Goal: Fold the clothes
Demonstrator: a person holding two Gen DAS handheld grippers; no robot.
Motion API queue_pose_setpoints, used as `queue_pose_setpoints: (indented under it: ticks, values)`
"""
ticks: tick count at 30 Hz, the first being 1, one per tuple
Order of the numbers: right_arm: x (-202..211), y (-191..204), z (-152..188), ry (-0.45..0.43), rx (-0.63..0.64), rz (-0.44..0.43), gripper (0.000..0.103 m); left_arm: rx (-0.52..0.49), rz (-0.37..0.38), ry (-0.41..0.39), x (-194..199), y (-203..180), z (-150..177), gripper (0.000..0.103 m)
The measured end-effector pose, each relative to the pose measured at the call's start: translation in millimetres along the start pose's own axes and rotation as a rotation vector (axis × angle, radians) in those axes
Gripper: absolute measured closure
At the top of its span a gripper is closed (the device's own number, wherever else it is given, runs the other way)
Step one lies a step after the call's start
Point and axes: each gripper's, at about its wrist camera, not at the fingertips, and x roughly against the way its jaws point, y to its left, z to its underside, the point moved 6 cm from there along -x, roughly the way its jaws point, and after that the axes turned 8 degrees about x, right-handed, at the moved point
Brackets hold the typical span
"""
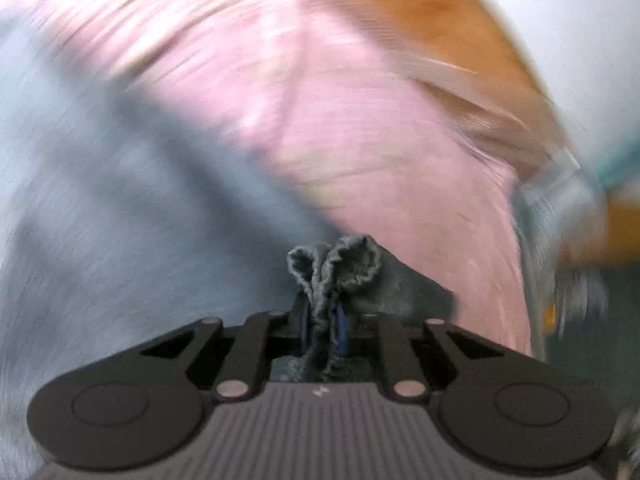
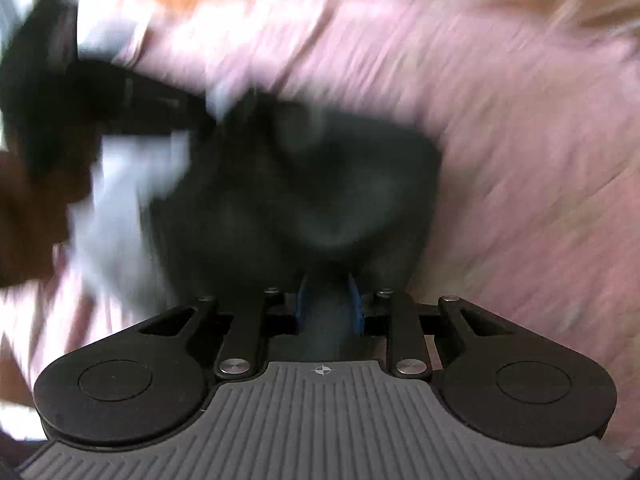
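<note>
Both grippers clamp the same dark grey garment (image 2: 304, 184) above a pink bedsheet (image 2: 500, 160). The left gripper (image 1: 322, 330) pinches a bunched, ruffled hem that sticks straight out at 12 o'clock from its nearly closed fingers. The right gripper (image 2: 329, 306) bites a thicker fold, the cloth spreading ahead toward 12 and running off to 10 o'clock, where the other tool shows as a dark blur. The garment's long axis appears to run between the two tools. Heavy blur hides how far the folding stands.
</note>
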Motion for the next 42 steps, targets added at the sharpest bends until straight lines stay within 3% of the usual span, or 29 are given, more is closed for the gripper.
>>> queue_pose_setpoints:
  ticks: [3,6,9,11,13,15,17,19,20,22,24,27,29,31,32,35,38,40,41,42]
  values:
    - [1.1,10.8,5.0,0.007,0.097,-0.009,0.064,0.015,-0.017,-0.044,15.2,5.4,-2.8,0.078]
    - [10.5,-12.8,-15.6,-0.029,0.029,-0.039,0.064,0.029,-0.035,-0.087,30.5,10.7,-5.5,0.058]
    - [17.6,-52.3,-48.0,-0.118,-0.055,-0.005,0.064,0.044,-0.052,-0.131,46.0,16.2,-8.2,0.053]
    - [2.5,-77.9,-63.3,-0.114,-0.09,0.008,0.062,0.013,-0.048,-0.139,54.8,6.0,-2.6,0.053]
    - [-17.5,-90.0,-72.7,-0.082,-0.104,-0.023,0.062,-0.028,-0.004,-0.086,48.3,-9.6,10.9,0.053]
    - [-42.8,-94.6,-77.8,-0.029,-0.087,-0.084,0.074,-0.096,-0.058,0.02,26.5,-16.6,34.4,0.055]
    - [-46.5,-105.1,-84.8,-0.052,-0.136,-0.072,0.076,-0.174,-0.135,0.089,13.4,-17.6,52.9,0.06]
    - [-37.9,-112.9,-88.5,-0.094,-0.208,-0.064,0.073,-0.174,-0.131,0.067,23.9,-19.6,48.0,0.06]
    - [-26.9,-112.0,-83.8,-0.112,-0.237,-0.075,0.065,-0.149,-0.106,0.034,34.9,-21.9,36.7,0.056]
    - [-5.8,-108.2,-71.2,-0.137,-0.294,-0.106,0.061,-0.118,-0.058,-0.026,52.5,-30.3,10.0,0.047]
    - [9.0,-92.6,-42.6,-0.105,-0.339,-0.169,0.055,-0.151,-0.01,-0.032,45.7,-50.1,-18.4,0.035]
    - [17.4,-57.9,-1.1,-0.036,-0.372,-0.237,0.055,-0.313,-0.007,0.01,0.7,-87.9,-47.4,0.035]
    - [13.3,-41.6,14.0,-0.018,-0.381,-0.234,0.055,-0.413,-0.028,0.045,-40.8,-112.4,-57.0,0.035]
    - [7.6,-32.2,19.0,-0.023,-0.4,-0.216,0.064,-0.477,-0.027,0.117,-83.5,-128.1,-55.7,0.039]
    - [6.9,-28.1,19.1,-0.027,-0.396,-0.209,0.092,-0.508,-0.054,0.149,-102.5,-129.7,-51.5,0.045]
    - [12.1,-15.4,23.6,0.005,-0.368,-0.176,0.098,-0.466,-0.118,0.161,-126.3,-117.3,-53.9,0.057]
    - [20.2,-10.4,38.4,0.043,-0.351,-0.109,0.098,-0.381,-0.11,0.169,-131.8,-107.9,-61.5,0.057]
    - [22.9,-13.8,42.7,0.006,-0.404,-0.11,0.097,-0.341,-0.106,0.162,-113.9,-104.5,-67.8,0.057]
    - [25.4,-14.7,40.9,-0.008,-0.423,-0.129,0.095,-0.327,-0.097,0.133,-95.5,-102.9,-72.1,0.056]
    - [29.7,-15.2,37.7,-0.022,-0.437,-0.166,0.082,-0.314,-0.088,0.105,-77.1,-101.2,-76.5,0.049]
